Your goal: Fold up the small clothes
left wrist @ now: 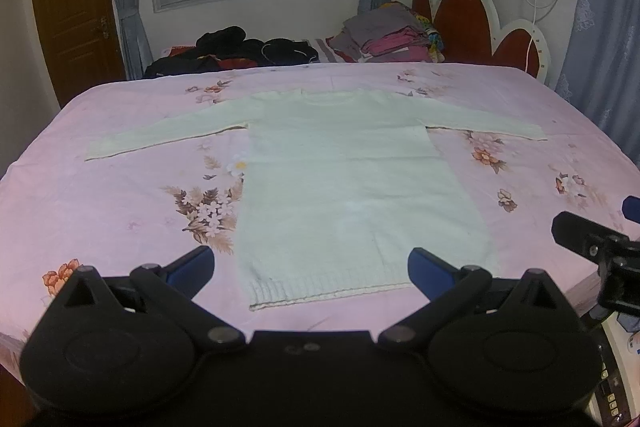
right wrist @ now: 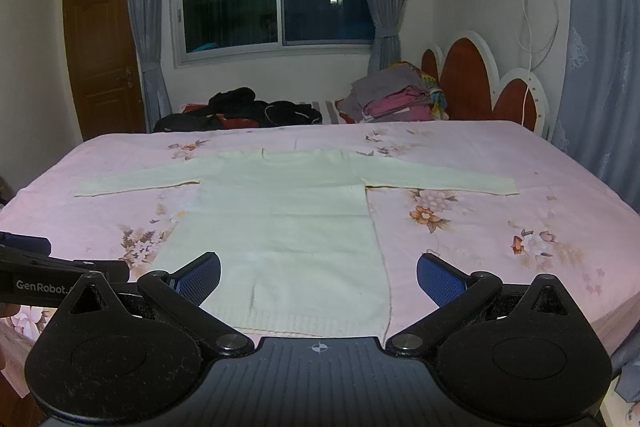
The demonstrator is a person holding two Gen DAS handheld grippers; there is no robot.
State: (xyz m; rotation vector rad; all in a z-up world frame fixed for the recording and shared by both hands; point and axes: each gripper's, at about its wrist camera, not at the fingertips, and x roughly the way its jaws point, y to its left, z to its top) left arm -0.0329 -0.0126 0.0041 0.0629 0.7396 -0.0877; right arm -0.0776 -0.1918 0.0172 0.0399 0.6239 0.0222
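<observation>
A pale cream knitted sweater (left wrist: pixel 352 171) (right wrist: pixel 288 219) lies flat on the pink floral bed sheet (left wrist: pixel 120 195) (right wrist: pixel 500 187), both sleeves spread out sideways and its ribbed hem nearest me. My left gripper (left wrist: pixel 311 269) hovers open above the hem, nothing between its blue pads. My right gripper (right wrist: pixel 318 277) is also open over the hem's right part, empty. In the left wrist view the right gripper's black body (left wrist: pixel 600 255) shows at the right edge; in the right wrist view the left gripper's body (right wrist: pixel 48 275) shows at the left edge.
At the far side of the bed lie a heap of dark clothes (left wrist: pixel 240 51) (right wrist: pixel 248 109) and a stack of folded grey and pink clothes (left wrist: pixel 392 35) (right wrist: pixel 396 99). A red and white headboard (left wrist: pixel 472 19) stands at the right, a window and a wooden door behind.
</observation>
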